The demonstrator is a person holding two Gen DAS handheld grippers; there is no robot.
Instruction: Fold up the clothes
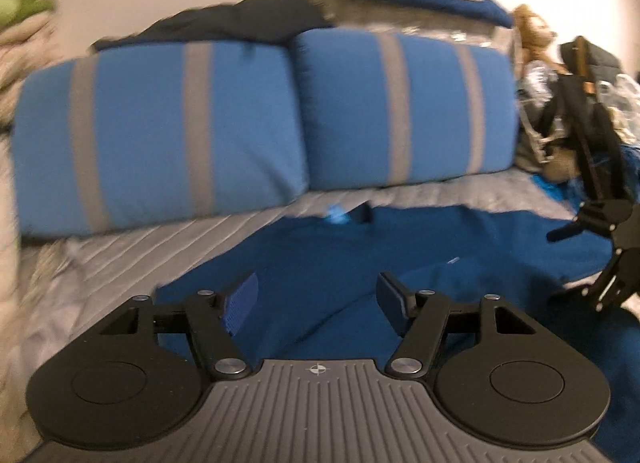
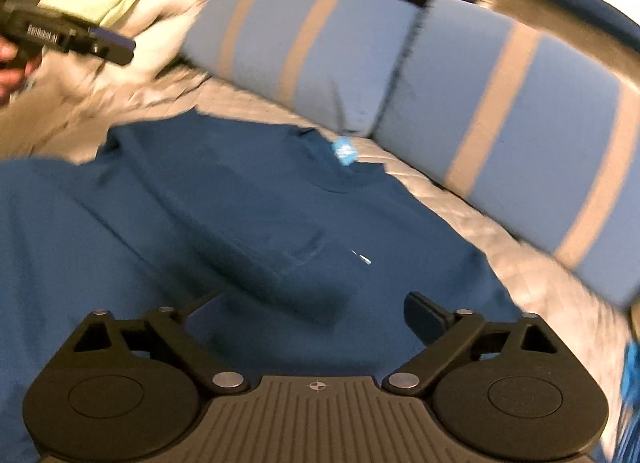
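- blue t-shirt (image 2: 280, 223) lies spread on the bed (image 2: 460, 223), one side seemingly turned inward; most folds judged left.
- left gripper (image 1: 316, 299) and right gripper (image 2: 316, 315) hover released, grasping nothing.
- right view alone shows the collar tag (image 2: 343, 151); left view, the clutter (image 1: 560, 103) beside the pillows (image 1: 160, 123).

Both the left gripper (image 1: 316, 299) and the right gripper (image 2: 316, 315) hang with jaws spread wide, holding nothing.
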